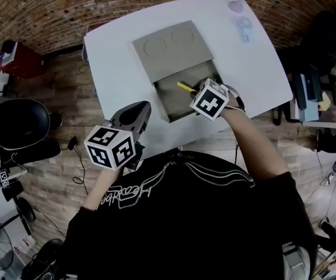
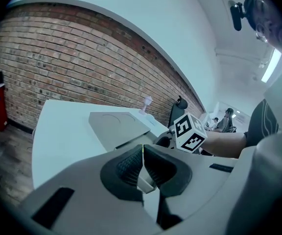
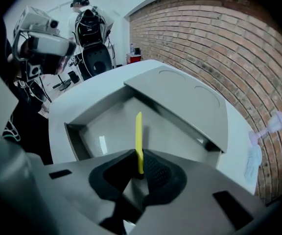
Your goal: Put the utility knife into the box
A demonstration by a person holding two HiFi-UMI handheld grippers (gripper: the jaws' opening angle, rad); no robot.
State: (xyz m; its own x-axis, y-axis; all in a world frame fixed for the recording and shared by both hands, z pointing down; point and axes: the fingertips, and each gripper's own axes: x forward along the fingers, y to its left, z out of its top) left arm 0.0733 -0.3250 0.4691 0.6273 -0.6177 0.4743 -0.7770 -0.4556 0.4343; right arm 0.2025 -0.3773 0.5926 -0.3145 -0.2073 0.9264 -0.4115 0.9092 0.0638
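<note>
The utility knife [image 3: 139,140] is a slim yellow strip, pinched by one end between the pads of the right hand-held gripper [image 3: 140,168] and held over the open tray of the box [image 1: 177,102]; from where I stand I can't say whether its free end touches the tray floor or hangs just above it. It looks light and stiff, a smooth plastic body that I'd guess could swivel in the pads when held so close to its end, so a hold nearer the middle of the handle, across the flat sides, would seem surer, and I'd keep clear of the blade end, though I can't tell which end that is. Its long axis runs straight out from the jaws, pointing toward the far left of the tray, toward the box's lid [image 1: 171,46], which lies folded back flat on the far side. The box sits in the middle of the white counter [image 1: 112,63]. The left hand-held gripper [image 2: 142,163] has its pads pressed together with nothing between them, and hovers at the counter's near left edge, well apart from the box
</note>
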